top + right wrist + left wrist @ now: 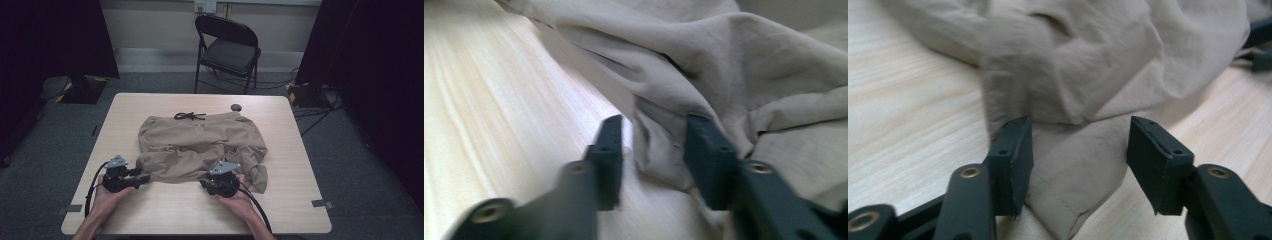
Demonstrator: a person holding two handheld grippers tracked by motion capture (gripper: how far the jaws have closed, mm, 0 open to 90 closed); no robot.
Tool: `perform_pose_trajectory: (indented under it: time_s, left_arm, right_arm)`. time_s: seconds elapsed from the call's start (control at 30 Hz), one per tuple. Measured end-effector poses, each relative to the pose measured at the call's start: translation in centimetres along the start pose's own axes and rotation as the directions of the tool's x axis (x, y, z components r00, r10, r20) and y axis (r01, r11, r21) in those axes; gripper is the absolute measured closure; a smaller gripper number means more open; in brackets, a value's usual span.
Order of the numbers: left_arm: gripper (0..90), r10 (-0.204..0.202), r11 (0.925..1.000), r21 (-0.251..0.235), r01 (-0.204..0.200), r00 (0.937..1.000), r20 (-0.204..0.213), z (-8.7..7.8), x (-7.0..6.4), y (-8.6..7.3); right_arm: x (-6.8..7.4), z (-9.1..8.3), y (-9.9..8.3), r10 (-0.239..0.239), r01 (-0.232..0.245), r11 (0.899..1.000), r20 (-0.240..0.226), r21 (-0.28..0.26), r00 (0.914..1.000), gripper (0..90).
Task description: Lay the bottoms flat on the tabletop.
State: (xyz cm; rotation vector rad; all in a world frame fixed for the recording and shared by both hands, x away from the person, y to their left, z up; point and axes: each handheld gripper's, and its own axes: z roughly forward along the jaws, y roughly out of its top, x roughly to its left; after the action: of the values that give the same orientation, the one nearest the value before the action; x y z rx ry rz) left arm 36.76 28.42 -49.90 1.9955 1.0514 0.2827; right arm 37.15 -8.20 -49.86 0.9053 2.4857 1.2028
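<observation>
A pair of tan shorts (200, 145) lies bunched up in the middle of the tabletop (165, 210), with its black string at the far edge. The left hand-held gripper (1078, 150) has its jaws spread wide around a corner of the cloth (not squeezing it). The right hand-held gripper (651, 150) is spread too, with a fold of cloth between its jaws.

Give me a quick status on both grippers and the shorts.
Left gripper open, jaws astride a fold of the shorts. Right gripper open, fabric edge between its jaws. Shorts crumpled on the table. Nothing in the way.
</observation>
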Motion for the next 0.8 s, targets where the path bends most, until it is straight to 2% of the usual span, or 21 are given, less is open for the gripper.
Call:
perform_pose_trajectory:
  time_s: [0.1,0.17,0.23,0.33,0.43,0.5,0.6,0.7,0.73,0.8]
  left_arm:
    - [65.4,0.02,0.9997,0.01,-0.02,0.9998,-0.004,-0.4,-0.2,-0.3]
    - [78.2,0.018,0.9997,0.018,-0.018,0.9998,0.004,-0.7,-0.1,-0.6]
    - [85.6,0.009,0.9996,0.028,-0.009,0.9997,0.021,-1.1,-0.2,-0.8]
    - [87.2,-0.012,0.9995,0.031,0.01,0.9982,0.059,-2.0,-0.6,-1.4]
    - [87.4,-0.019,0.9997,-0.011,0.02,0.996,0.087,-3.7,-1.2,-1.8]
    - [87.4,-0.029,0.9972,-0.065,0.036,0.9937,0.108,-5.4,-1.6,-2.0]
    - [87.4,-0.014,0.9939,-0.107,0.028,0.9923,0.123,-7.3,-2.4,-2.2]
    - [87.1,-0.006,0.9922,-0.122,0.024,0.989,0.148,-8.3,-3.1,-2.4]
    - [86.5,0.003,0.9921,-0.124,0.016,0.9882,0.153,-8.6,-3.3,-2.4]
    - [77.8,-0.003,0.9894,-0.143,0.026,0.987,0.16,-8.8,-3.4,-2.2]
  right_arm:
    - [0.0,-0.4,-0.3,0.025,-0.025,1.0,-0.041,0.005,0.9988,82.7]
    - [0.2,-0.7,-0.6,0.029,-0.029,1.0,-0.068,0.007,0.9972,86.1]
    - [0.7,-1.0,-0.8,0.023,-0.022,1.0,-0.089,0.014,0.9958,86.8]
    - [1.6,-1.4,-0.7,-0.001,0.003,1.0,-0.112,0.02,0.9937,87.6]
    - [2.6,-2.1,-0.3,-0.017,0.017,1.0,-0.145,0.0,0.9893,87.7]
    - [3.1,-2.6,0.1,-0.021,0.018,1.0,-0.164,-0.02,0.9863,87.8]
    - [4.0,-3.6,0.4,-0.03,0.022,0.999,-0.185,-0.044,0.9823,87.8]
    - [5.2,-4.8,0.4,-0.054,0.043,0.997,-0.206,-0.058,0.977,87.8]
    - [5.5,-5.1,0.4,-0.061,0.05,0.997,-0.21,-0.058,0.9758,87.8]
    - [6.1,-5.9,0.1,-0.073,0.061,0.996,-0.225,-0.059,0.9716,87.7]
